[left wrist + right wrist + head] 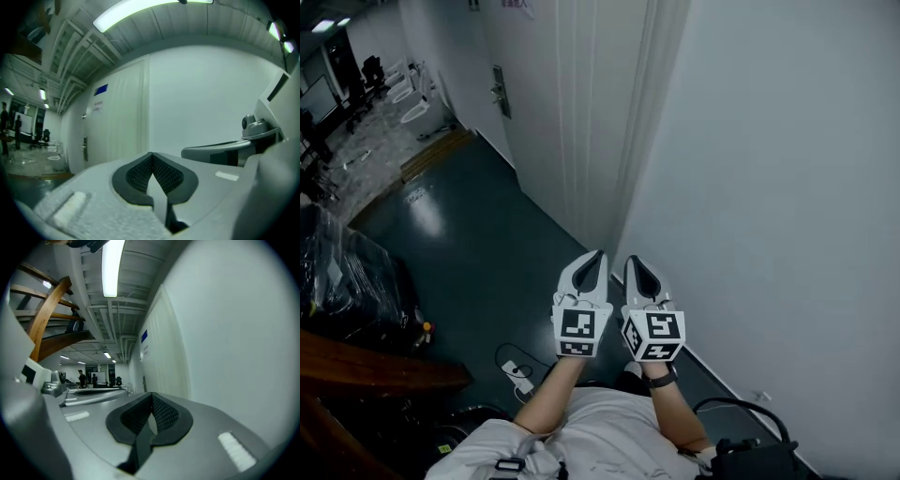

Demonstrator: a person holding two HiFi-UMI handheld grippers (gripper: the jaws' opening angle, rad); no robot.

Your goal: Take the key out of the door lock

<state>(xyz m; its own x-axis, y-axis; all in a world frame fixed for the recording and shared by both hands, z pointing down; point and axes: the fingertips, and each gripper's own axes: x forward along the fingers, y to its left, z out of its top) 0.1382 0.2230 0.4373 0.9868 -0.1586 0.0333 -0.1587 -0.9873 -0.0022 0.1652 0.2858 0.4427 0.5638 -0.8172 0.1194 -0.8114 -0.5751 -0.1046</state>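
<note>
A white door (525,112) stands far ahead on the left, with a dark lock plate and handle (500,91) on it; no key can be made out at this distance. The plate also shows small in the left gripper view (85,147). My left gripper (591,267) and right gripper (639,274) are held side by side close to my body, pointing at the corner where the door frame meets the white wall (769,187). Both are shut with nothing between the pads, as the left gripper (152,155) and right gripper (151,395) show in their own views.
A dark glossy floor (469,244) runs to the door. A black wrapped bulk (347,272) and a wooden rail (366,361) lie at the left. A cable and power strip (517,372) sit by my feet. Two people (82,377) stand far down the hall.
</note>
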